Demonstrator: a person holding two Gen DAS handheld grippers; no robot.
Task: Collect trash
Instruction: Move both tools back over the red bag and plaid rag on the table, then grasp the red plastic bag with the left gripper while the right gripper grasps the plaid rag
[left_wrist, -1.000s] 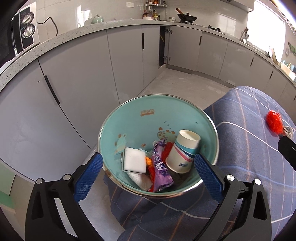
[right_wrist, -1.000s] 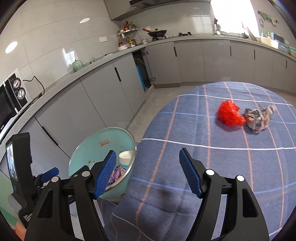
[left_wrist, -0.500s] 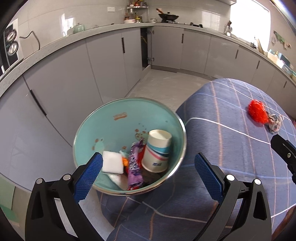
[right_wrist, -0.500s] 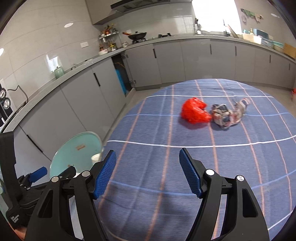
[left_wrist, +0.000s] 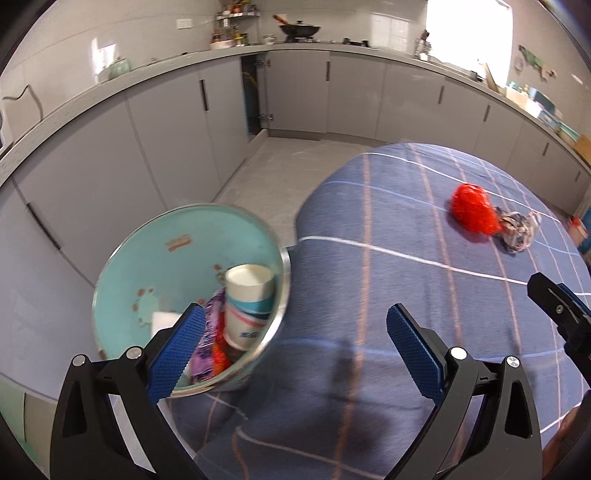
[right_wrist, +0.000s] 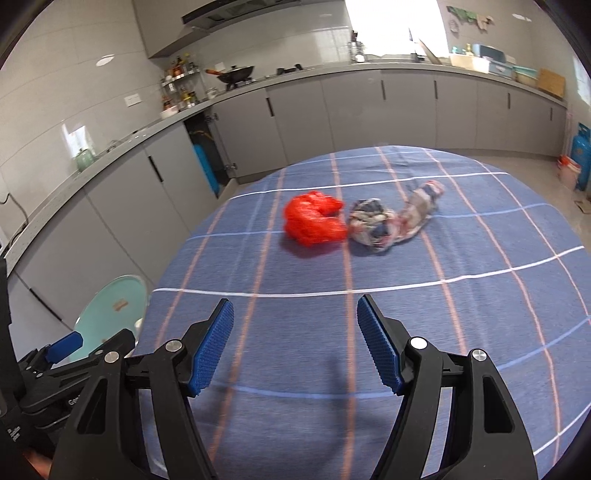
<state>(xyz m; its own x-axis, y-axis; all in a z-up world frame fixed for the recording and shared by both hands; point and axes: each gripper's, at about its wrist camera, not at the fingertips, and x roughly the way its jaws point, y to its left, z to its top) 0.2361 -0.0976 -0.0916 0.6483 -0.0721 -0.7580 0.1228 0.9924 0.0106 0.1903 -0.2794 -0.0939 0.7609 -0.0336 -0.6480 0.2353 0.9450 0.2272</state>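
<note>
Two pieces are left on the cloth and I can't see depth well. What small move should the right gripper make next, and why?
Probably ease the right gripper forward toward the red crumpled bag: its jaws are open and empty, and the bag lies ahead on the tablecloth, the nearer piece to the bin.

Crumpled red plastic bag (right_wrist: 314, 220) lying on the blue checked surface (right_wrist: 461, 314), touching a wadded multicoloured wrapper (right_wrist: 384, 223); teal bin (left_wrist: 155, 266) beside the edge, holding paper cup (left_wrist: 247, 299) and wrappers.
</note>
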